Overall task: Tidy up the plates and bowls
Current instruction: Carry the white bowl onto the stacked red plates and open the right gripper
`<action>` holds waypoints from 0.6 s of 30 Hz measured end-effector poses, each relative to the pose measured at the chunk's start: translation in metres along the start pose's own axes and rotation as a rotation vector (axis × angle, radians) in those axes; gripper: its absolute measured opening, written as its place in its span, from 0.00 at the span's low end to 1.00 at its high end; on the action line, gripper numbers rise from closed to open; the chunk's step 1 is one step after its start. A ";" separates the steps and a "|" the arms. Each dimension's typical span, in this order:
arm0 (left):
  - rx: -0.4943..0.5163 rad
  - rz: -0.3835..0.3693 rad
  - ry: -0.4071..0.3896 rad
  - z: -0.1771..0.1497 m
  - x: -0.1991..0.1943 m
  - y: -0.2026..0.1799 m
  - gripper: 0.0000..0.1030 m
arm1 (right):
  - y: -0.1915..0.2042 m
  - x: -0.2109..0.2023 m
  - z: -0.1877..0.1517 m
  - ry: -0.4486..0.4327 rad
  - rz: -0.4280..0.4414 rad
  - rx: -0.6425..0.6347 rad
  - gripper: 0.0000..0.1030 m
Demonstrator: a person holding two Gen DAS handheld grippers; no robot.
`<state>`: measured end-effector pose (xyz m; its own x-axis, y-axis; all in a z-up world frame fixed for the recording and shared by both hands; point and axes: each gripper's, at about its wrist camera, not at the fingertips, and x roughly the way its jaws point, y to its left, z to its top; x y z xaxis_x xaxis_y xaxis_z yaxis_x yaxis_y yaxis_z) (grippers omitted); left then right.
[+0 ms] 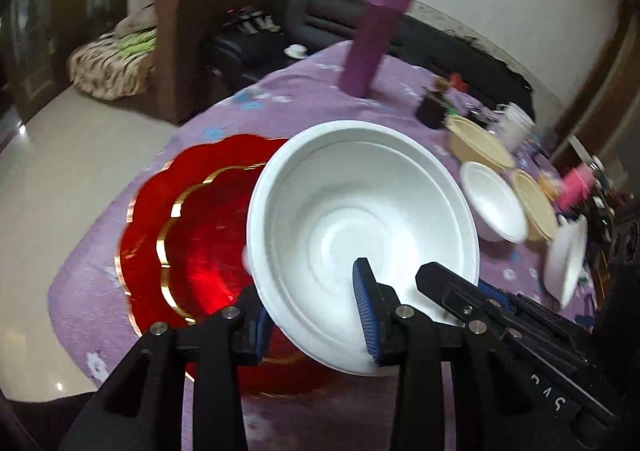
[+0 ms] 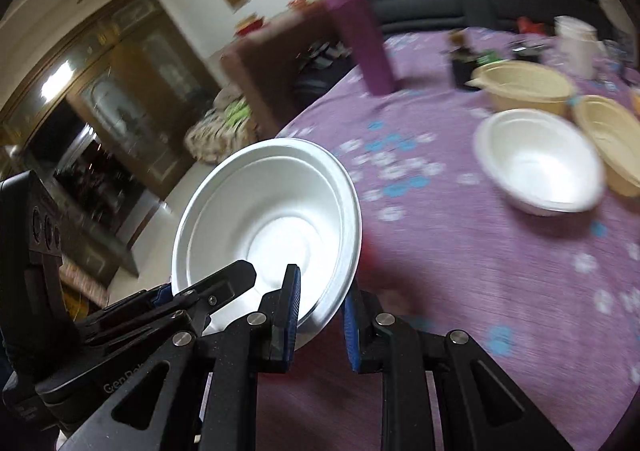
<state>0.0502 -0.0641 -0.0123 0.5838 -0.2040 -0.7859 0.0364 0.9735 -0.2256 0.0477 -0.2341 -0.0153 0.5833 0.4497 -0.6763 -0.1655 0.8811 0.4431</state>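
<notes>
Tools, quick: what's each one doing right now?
Left tool: closed on the white bowl rim.
Right tool: closed on the same bowl's rim.

Both left gripper (image 1: 316, 315) and right gripper (image 2: 320, 315) jaws seemingly stand parted, close together.

Purple floral tablecloth (image 2: 460, 243), tall purple bottle (image 1: 374, 39), brown armchair (image 1: 200, 31), black sofa (image 1: 320, 23)
</notes>
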 end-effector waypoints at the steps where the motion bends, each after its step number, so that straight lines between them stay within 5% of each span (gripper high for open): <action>1: -0.010 0.018 0.006 0.002 0.005 0.007 0.33 | 0.005 0.013 0.002 0.023 0.007 -0.004 0.22; 9: -0.100 0.060 0.057 0.008 0.034 0.051 0.55 | 0.018 0.070 0.002 0.095 -0.036 -0.055 0.23; 11: -0.115 0.048 0.044 0.009 0.027 0.054 0.60 | 0.020 0.068 0.004 0.087 -0.036 -0.067 0.31; 15: -0.103 0.072 -0.035 0.009 -0.009 0.052 0.63 | 0.016 0.039 0.005 -0.002 -0.026 -0.043 0.67; 18: -0.068 0.069 -0.055 0.008 -0.049 0.032 0.68 | 0.008 0.003 0.000 -0.086 -0.042 -0.032 0.71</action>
<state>0.0293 -0.0221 0.0233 0.6268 -0.1288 -0.7685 -0.0594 0.9755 -0.2119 0.0478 -0.2258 -0.0136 0.6560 0.3996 -0.6403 -0.1645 0.9037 0.3954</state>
